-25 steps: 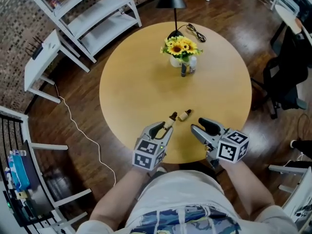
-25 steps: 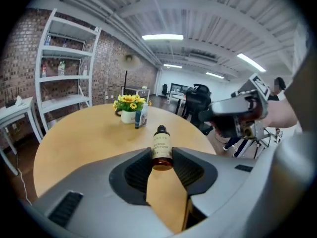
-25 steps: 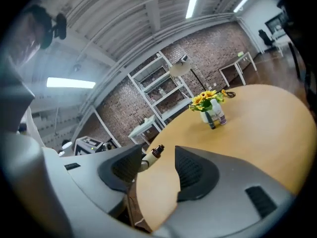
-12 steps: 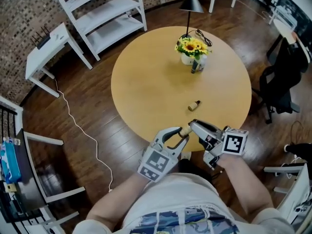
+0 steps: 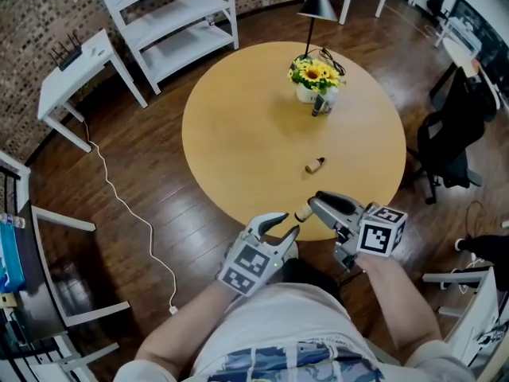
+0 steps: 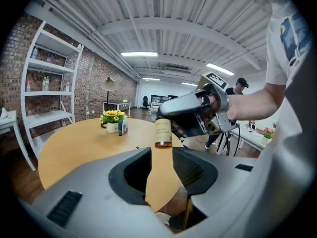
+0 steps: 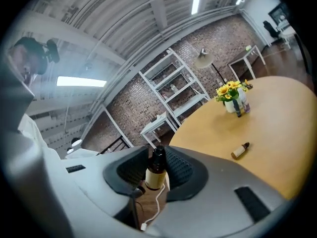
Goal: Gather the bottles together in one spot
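Risk: we judge the small black-capped amber bottle [image 5: 303,213], pinched at its cap end by the right gripper [image 5: 314,208] whose jaws have just been closing, may slip and fall past the round wooden table [image 5: 238,134] at its near edge; left gripper [image 5: 288,224] parted, empty.

Loft room, as I watch it from my remote station

A round wooden counter [image 5: 238,134] stands on a dark plank floor [image 5: 151,173]. Beyond it I see a white shelf unit [image 5: 171,22] near a brick wall [image 5: 32,10], a small white table [image 5: 79,60] and a black floor lamp [image 5: 316,5]. A black office chair [image 5: 449,142] is at the right. A white cable [image 5: 127,213] lies on the floor, and the ceiling lights [image 6: 146,54] are on.
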A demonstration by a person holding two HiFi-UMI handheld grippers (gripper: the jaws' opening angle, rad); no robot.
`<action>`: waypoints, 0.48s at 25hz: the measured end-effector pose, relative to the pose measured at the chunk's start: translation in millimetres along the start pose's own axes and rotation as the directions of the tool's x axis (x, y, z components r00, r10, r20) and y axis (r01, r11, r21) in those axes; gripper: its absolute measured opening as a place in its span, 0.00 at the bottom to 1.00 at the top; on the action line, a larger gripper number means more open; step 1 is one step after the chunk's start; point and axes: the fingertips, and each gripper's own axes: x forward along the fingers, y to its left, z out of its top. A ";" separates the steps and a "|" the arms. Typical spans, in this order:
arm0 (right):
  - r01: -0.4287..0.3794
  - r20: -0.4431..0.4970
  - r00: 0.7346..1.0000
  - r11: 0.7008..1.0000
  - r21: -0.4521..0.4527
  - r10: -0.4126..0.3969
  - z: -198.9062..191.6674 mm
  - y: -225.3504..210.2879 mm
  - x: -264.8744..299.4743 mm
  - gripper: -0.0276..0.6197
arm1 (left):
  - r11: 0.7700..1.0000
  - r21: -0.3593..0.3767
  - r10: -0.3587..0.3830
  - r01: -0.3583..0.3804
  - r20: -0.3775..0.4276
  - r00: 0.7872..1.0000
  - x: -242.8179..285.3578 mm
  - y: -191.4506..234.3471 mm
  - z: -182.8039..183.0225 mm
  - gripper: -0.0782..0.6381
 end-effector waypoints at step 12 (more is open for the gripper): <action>0.101 -0.068 0.987 0.895 -0.435 -0.144 74.7 -119.0 59.4 0.20 | 0.951 -0.238 0.174 -0.195 -0.107 0.979 18.2 78.6 -0.4 0.30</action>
